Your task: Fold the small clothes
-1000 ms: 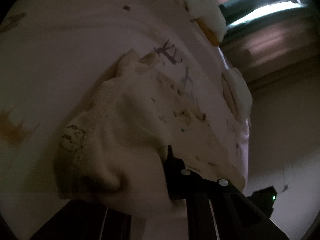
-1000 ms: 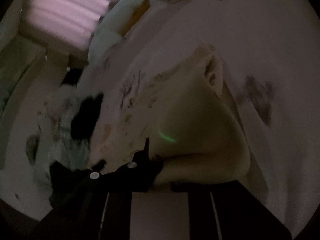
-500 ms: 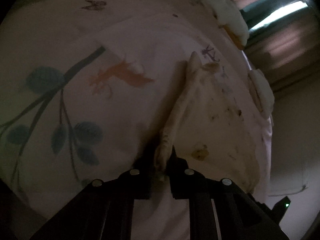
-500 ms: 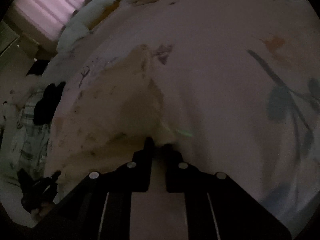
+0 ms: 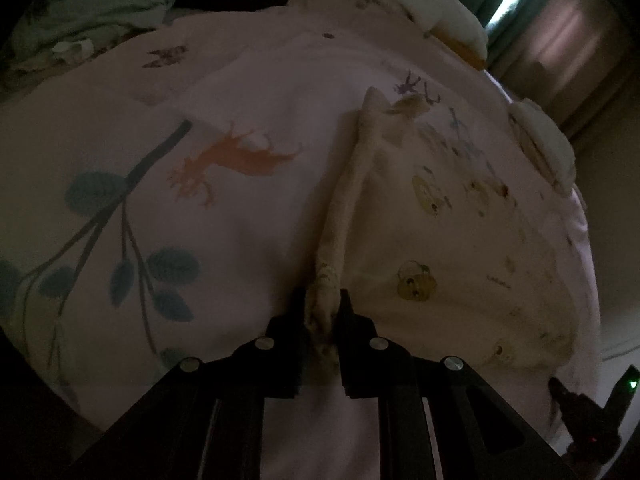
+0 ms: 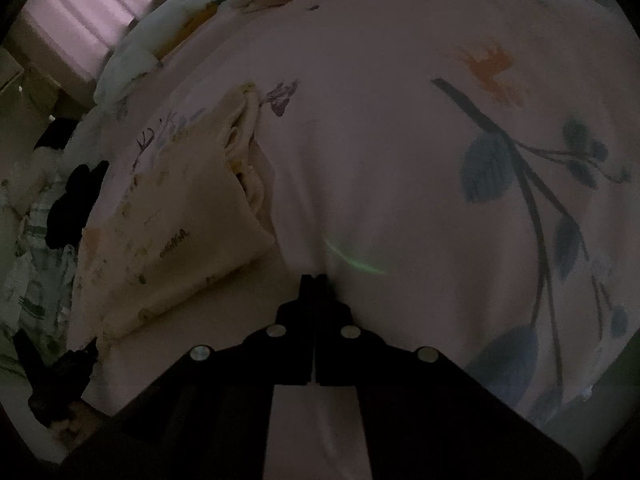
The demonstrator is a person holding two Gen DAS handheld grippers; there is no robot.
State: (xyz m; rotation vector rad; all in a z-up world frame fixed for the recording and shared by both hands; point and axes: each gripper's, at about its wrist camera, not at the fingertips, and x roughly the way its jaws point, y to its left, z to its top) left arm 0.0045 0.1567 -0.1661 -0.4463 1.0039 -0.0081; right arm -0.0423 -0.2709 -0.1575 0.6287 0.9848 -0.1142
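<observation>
A small cream garment with little yellow prints (image 5: 440,232) lies folded on a pink bedsheet (image 5: 224,248). My left gripper (image 5: 323,304) is shut on the garment's near folded edge, low over the sheet. In the right wrist view the garment (image 6: 188,232) lies to the left, apart from my right gripper (image 6: 314,280), which is shut and empty just above the sheet (image 6: 400,160). The other gripper shows at the lower left of that view (image 6: 60,384) and at the lower right of the left wrist view (image 5: 592,428).
The sheet has leaf and orange prints (image 5: 236,156). White pillows or plush (image 5: 440,20) lie at the far edge under curtains (image 6: 88,4). A pile of pale and black clothes (image 5: 132,4) sits at the far left; it also shows in the right wrist view (image 6: 64,208).
The garment was lowered and laid flat on the sheet. My right gripper let go of its edge, shut empty and drew away to the right. My left gripper still holds its edge.
</observation>
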